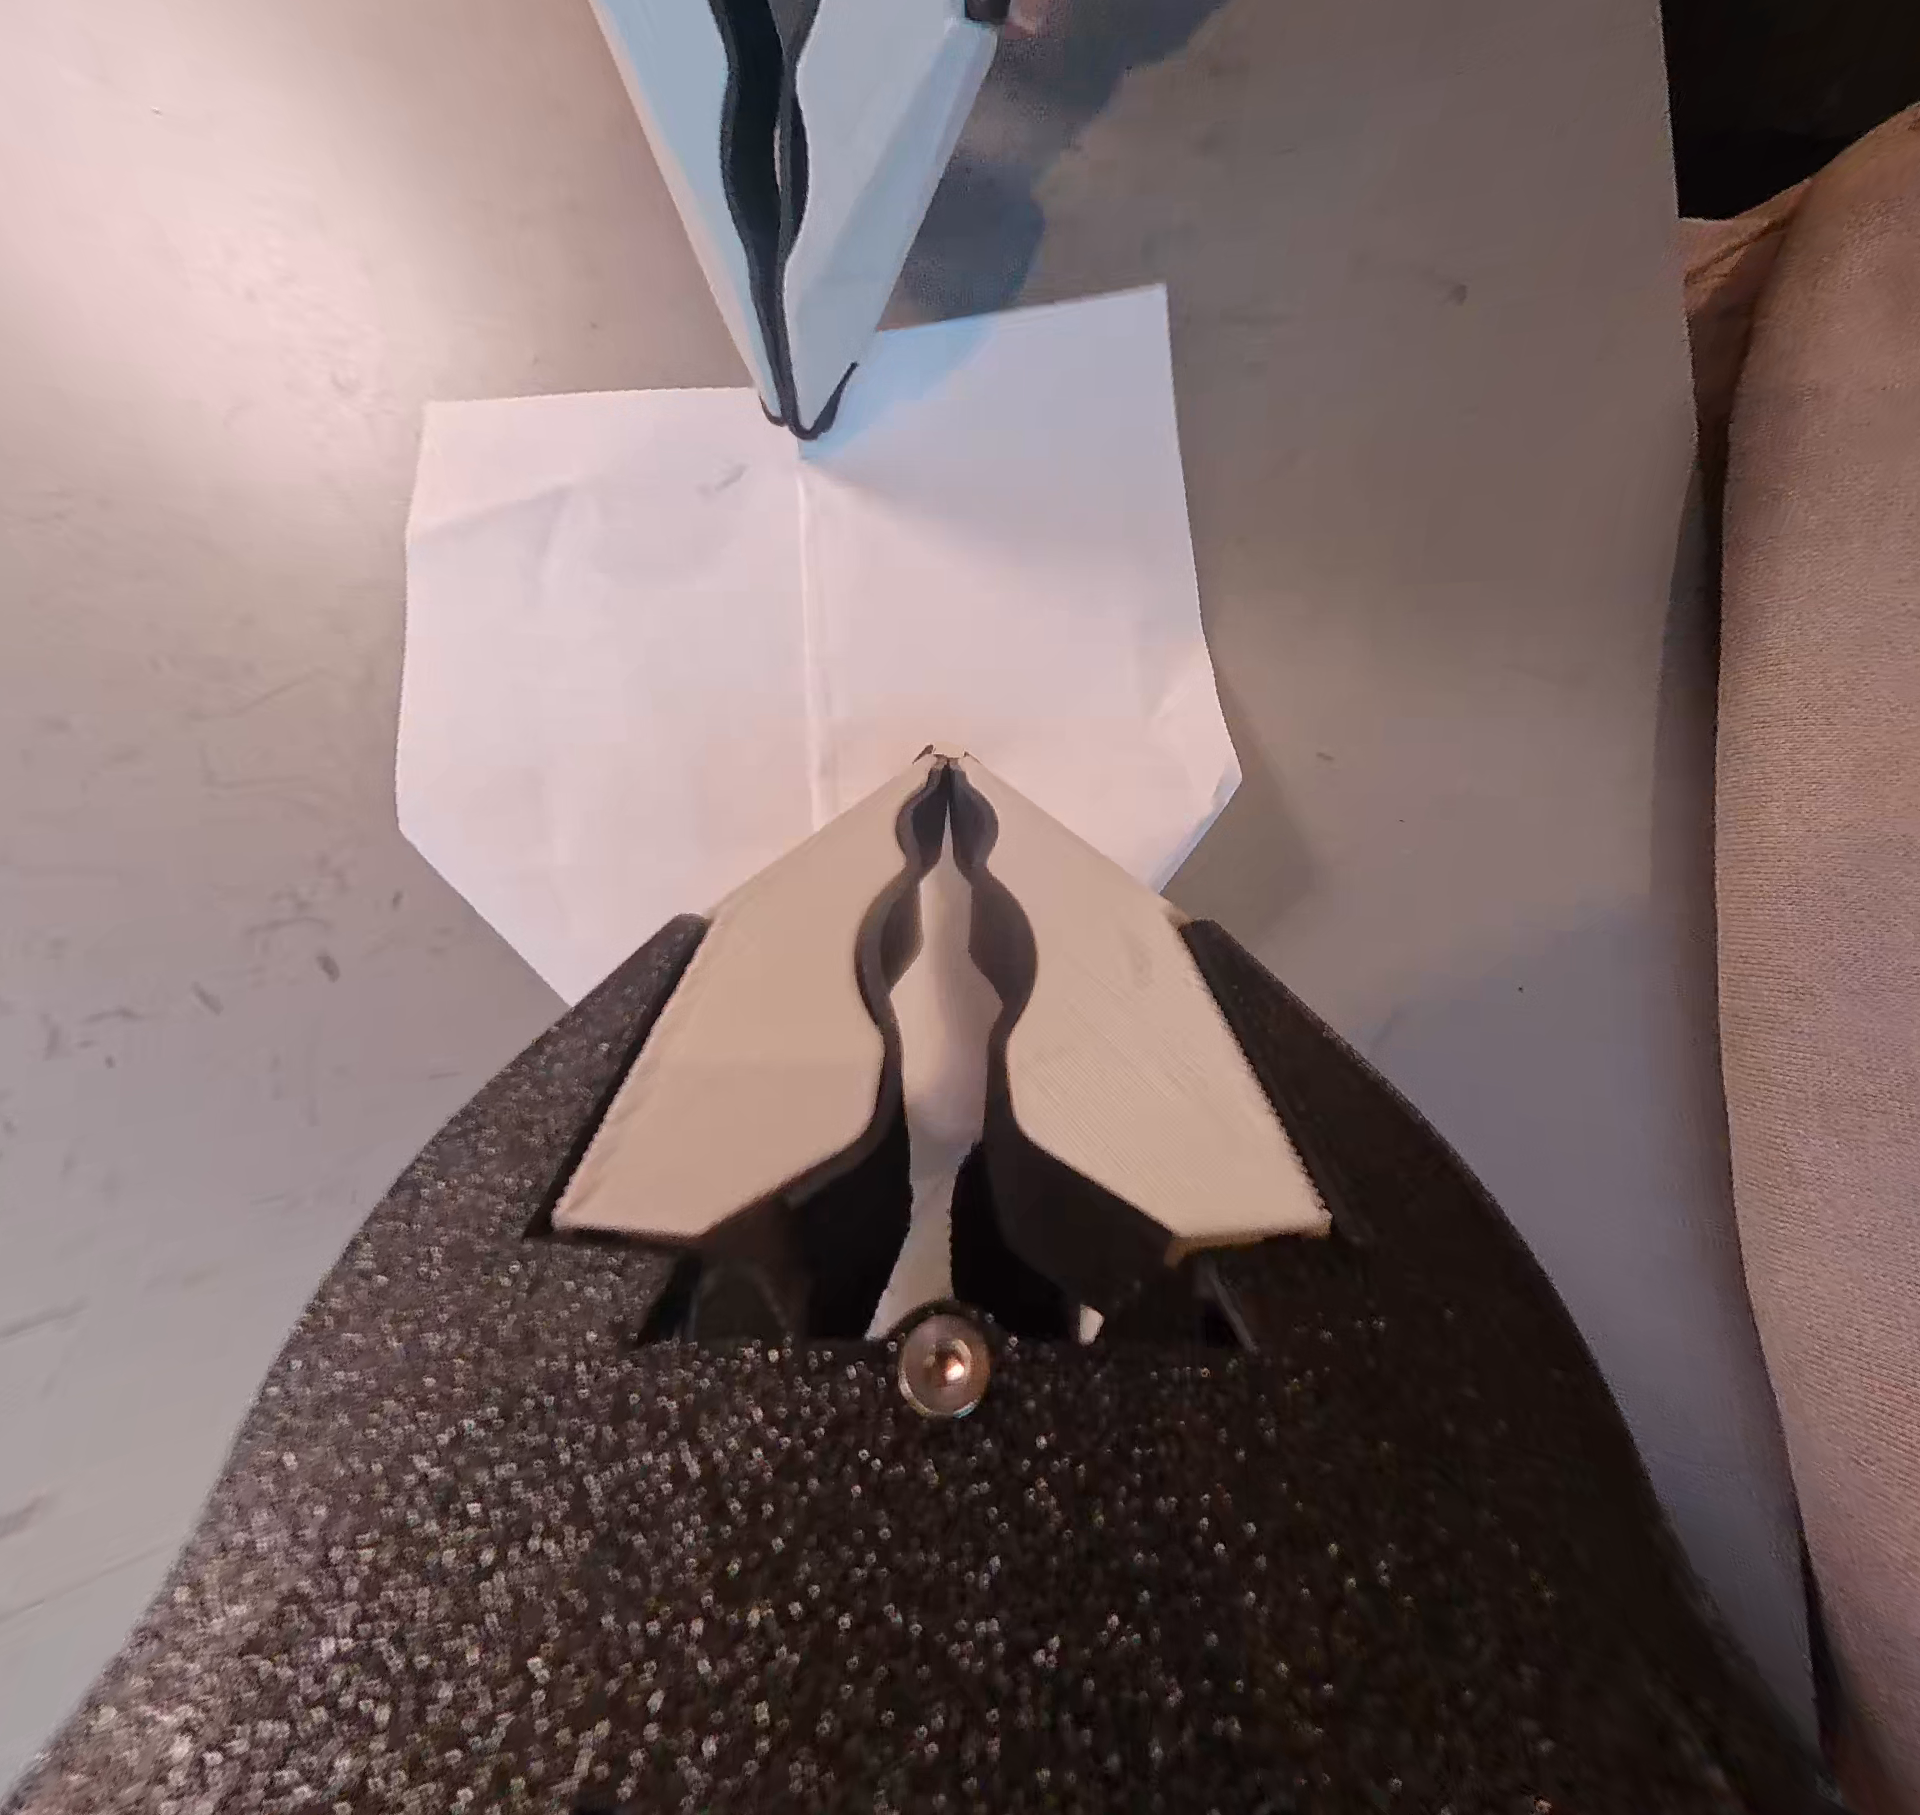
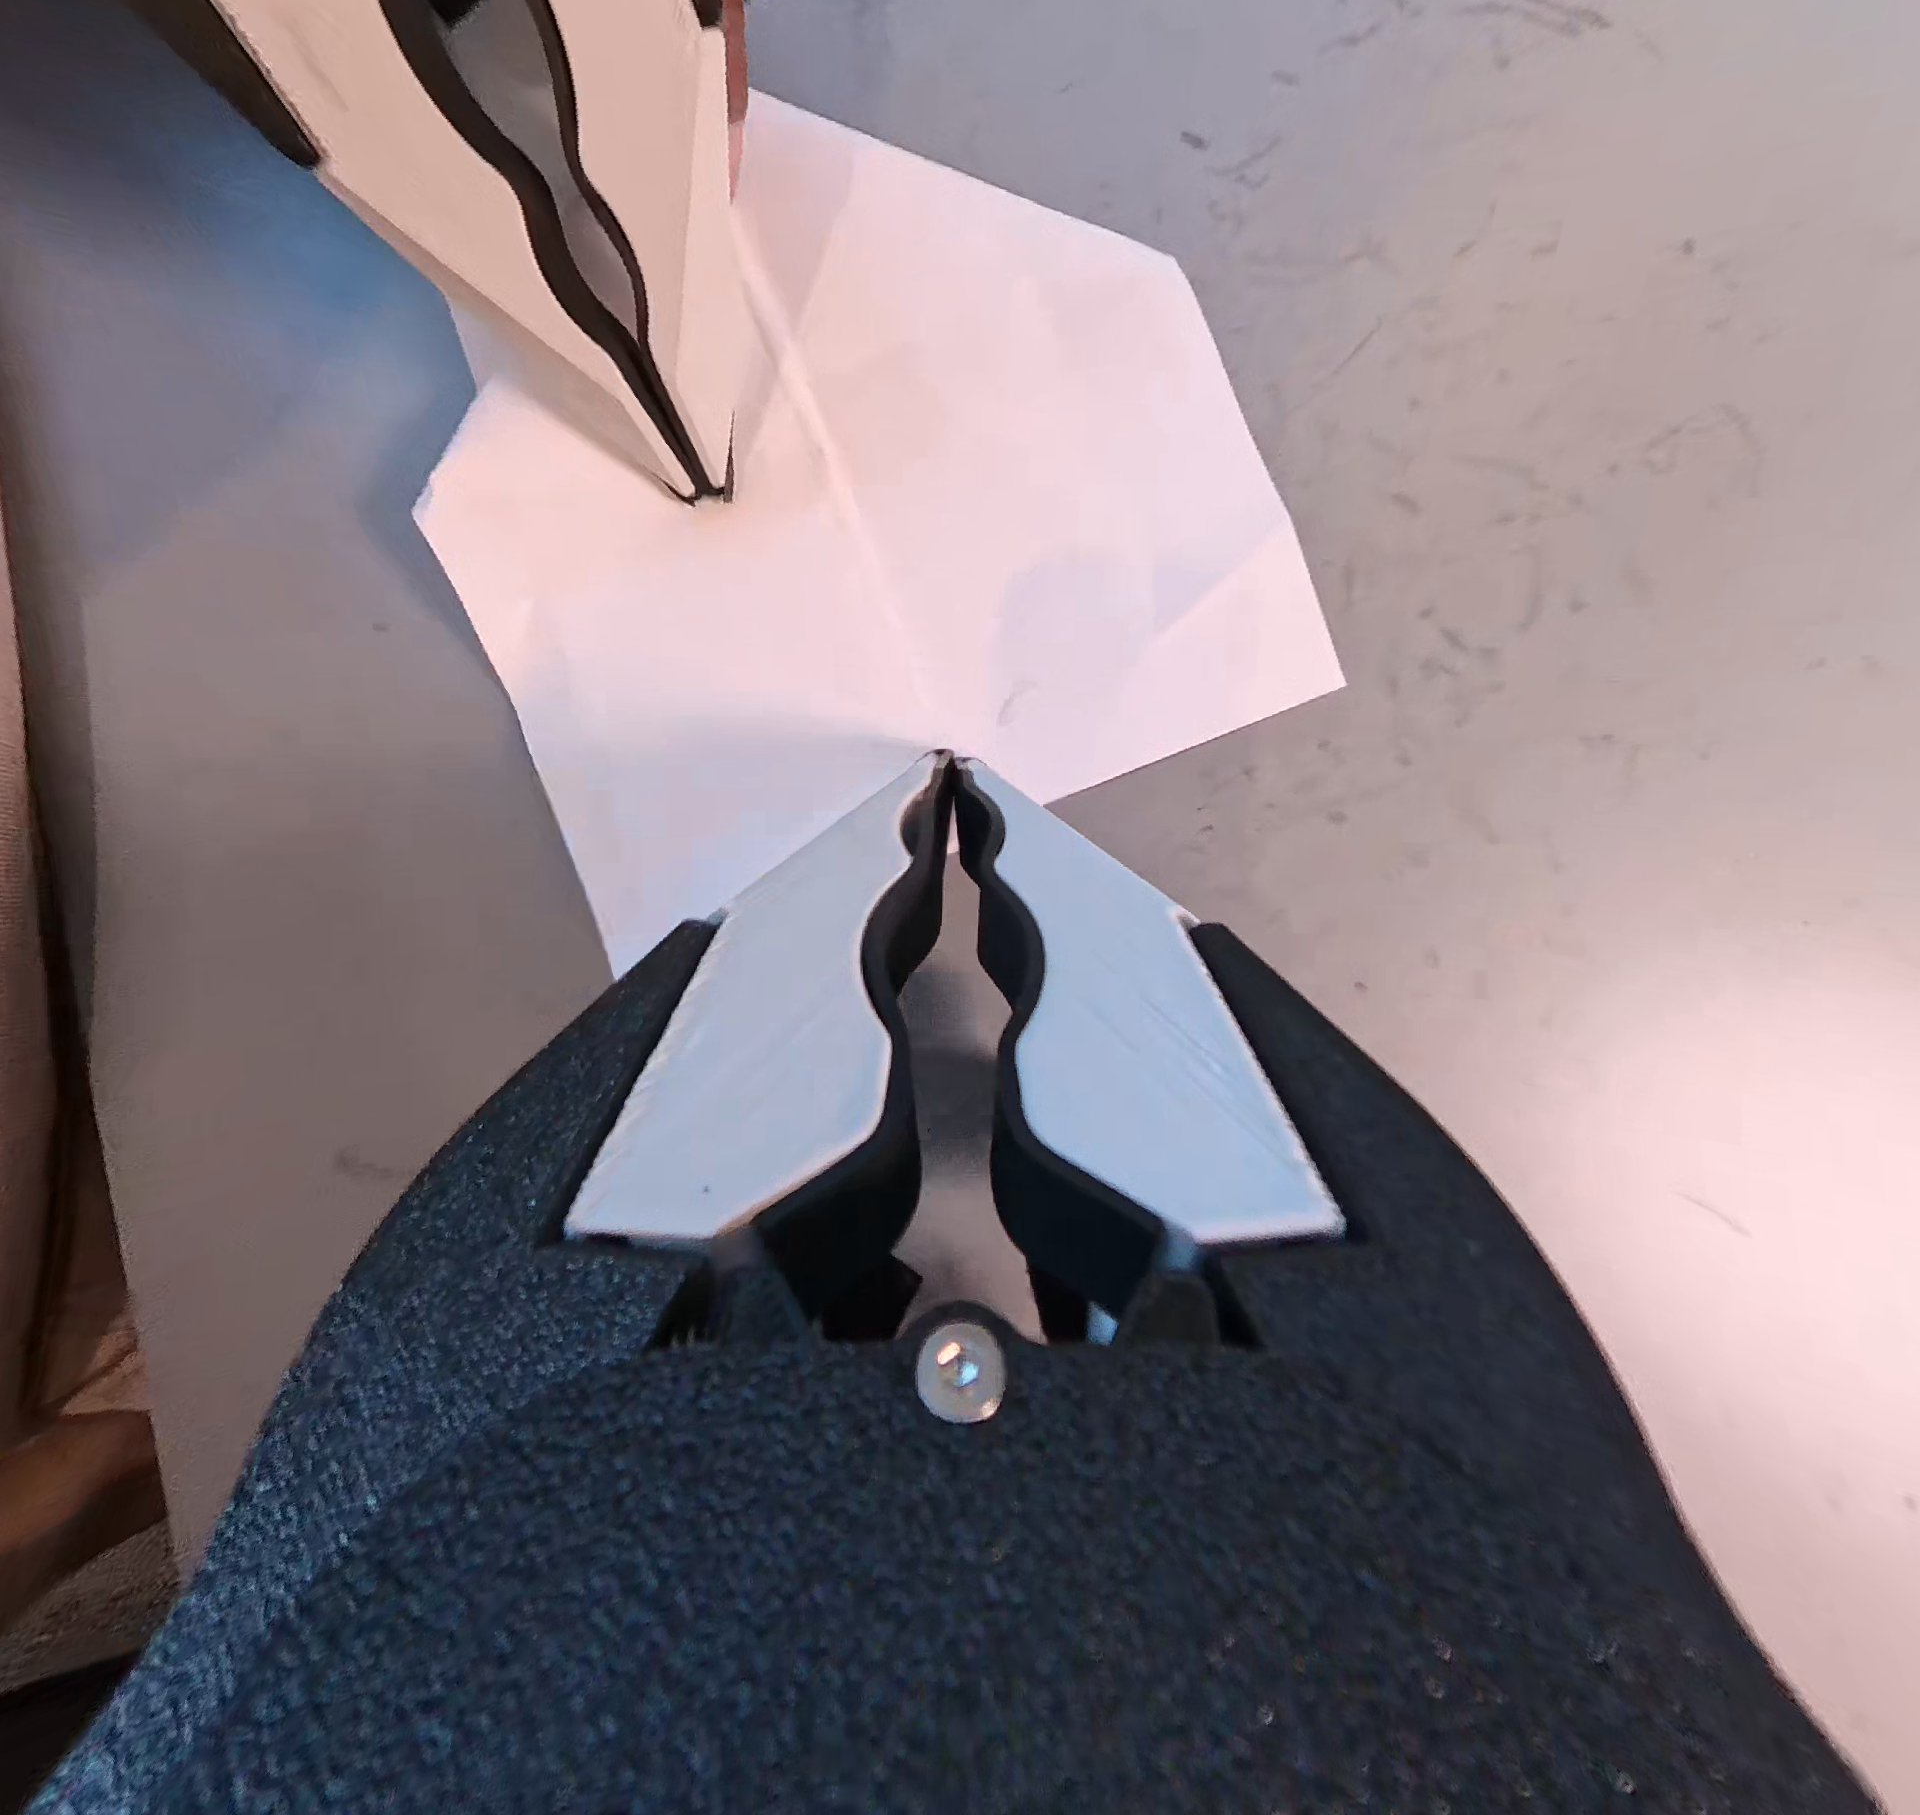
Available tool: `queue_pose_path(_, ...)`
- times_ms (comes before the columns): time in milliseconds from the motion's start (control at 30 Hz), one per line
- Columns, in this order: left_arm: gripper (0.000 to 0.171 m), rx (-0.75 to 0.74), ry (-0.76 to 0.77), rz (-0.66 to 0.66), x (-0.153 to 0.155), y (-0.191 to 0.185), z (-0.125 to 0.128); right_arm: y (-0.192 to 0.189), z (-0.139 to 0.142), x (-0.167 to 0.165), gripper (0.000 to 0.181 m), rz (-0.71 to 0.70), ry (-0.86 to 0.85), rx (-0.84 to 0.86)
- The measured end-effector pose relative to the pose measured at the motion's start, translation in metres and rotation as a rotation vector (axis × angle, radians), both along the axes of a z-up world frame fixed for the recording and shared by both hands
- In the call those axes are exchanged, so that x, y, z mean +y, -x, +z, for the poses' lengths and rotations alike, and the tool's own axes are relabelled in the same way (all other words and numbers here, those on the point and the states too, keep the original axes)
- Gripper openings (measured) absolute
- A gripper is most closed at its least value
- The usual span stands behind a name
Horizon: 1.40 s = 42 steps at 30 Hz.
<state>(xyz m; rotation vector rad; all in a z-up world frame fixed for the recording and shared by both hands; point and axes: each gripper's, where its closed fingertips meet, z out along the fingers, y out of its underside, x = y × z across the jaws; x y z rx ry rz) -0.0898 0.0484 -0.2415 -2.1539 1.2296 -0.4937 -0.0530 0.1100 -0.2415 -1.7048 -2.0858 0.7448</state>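
A white sheet of paper (image 1: 644, 622) lies on a grey table (image 1: 208, 518). It has a centre crease and folded corners, and its pointed end runs under my left gripper. My left gripper (image 1: 945, 763) is shut, and its tips are down on the sheet just right of the crease. It also shows in the right wrist view (image 2: 707, 492), standing on the paper (image 2: 1039, 477). My right gripper (image 2: 945, 757) is shut, with its tips at the paper's edge where the crease ends. It also shows in the left wrist view (image 1: 805, 425). I cannot tell if either pinches the sheet.
A beige upholstered edge (image 1: 1818, 830) runs along the table's side and also shows in the right wrist view (image 2: 42, 830). The grey table (image 2: 1558, 415) is scuffed around the paper. A dark area (image 1: 1787, 30) lies beyond the table's far corner. Some 8 centimetres of space lies between my two pairs of fingers.
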Motion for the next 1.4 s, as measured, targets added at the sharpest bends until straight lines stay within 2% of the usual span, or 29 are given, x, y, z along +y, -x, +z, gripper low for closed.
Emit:
queue_pose_path(133,0.000,0.010,0.038,-0.013,0.000,0.001,0.002,0.000,-0.001,-0.001,0.000,0.030,-0.029,-0.006)
queue_pose_path(267,0.000,-0.129,0.062,0.008,0.020,-0.017,0.028,0.001,-0.001,-0.001,0.000,0.056,-0.087,-0.013)
queue_pose_path(433,0.000,0.015,0.009,0.021,0.047,-0.027,0.001,0.000,-0.001,-0.001,0.000,0.067,-0.118,-0.010)
queue_pose_path(667,0.000,0.029,-0.051,0.015,0.046,-0.030,0.000,0.000,0.000,0.000,0.000,0.062,-0.067,-0.019)
queue_pose_path(1067,0.000,-0.015,-0.039,0.027,0.046,-0.030,-0.001,0.000,-0.002,0.002,0.000,0.136,-0.155,-0.131)
queue_pose_path(1400,0.000,-0.001,-0.056,0.070,0.046,-0.029,-0.002,-0.013,-0.002,0.006,0.000,0.127,-0.135,-0.140)
